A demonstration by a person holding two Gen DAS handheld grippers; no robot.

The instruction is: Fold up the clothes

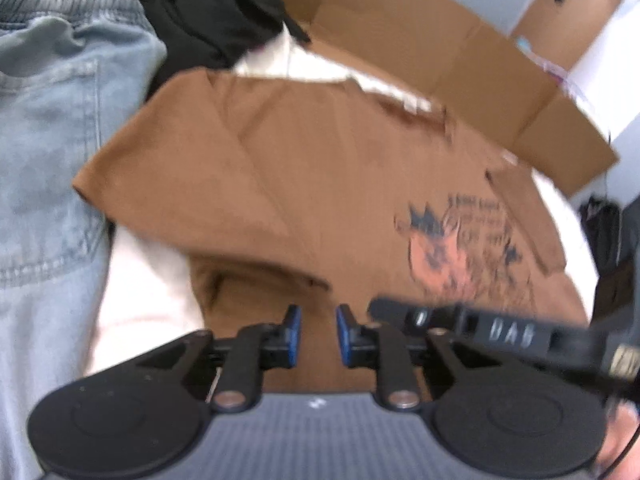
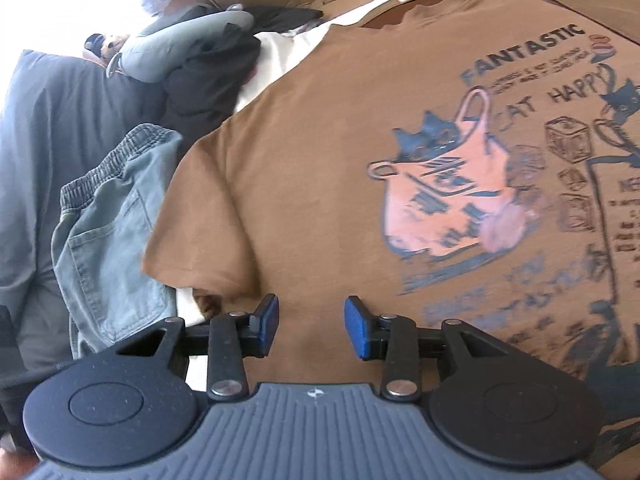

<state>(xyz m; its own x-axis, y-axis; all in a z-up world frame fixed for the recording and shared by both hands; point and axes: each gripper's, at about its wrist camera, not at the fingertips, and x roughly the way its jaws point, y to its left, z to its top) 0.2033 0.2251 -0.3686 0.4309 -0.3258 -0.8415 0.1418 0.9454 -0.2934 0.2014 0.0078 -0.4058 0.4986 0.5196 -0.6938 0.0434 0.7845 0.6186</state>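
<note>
Fingers (image 2: 270, 322) parted above brown T-shirt (image 2: 312, 128), empty cardboard box (image 1: 420, 36) behind

A cream-covered surface (image 1: 136, 296) carries the brown T-shirt (image 1: 304, 184) and jeans (image 1: 44, 152).

Each gripper is built alike. On the left gripper (image 1: 318, 334) two black fingers are tipped with blue pads (image 1: 294, 334), and each finger is carried on black link arms pinned with silver round-headed screws (image 1: 229, 399). Two round black discs (image 1: 116, 426) are set either side of a grey ribbed housing (image 1: 316, 436) marked by a small white symbol. The same parts are seen on the right gripper (image 2: 312, 330): blue pads (image 2: 356, 332), silver screws (image 2: 226, 388), black discs, grey ribbed housing (image 2: 316, 432). In the left wrist view, a black bar bearing blurred pale lettering is seen on the right gripper (image 1: 508, 334).
</note>
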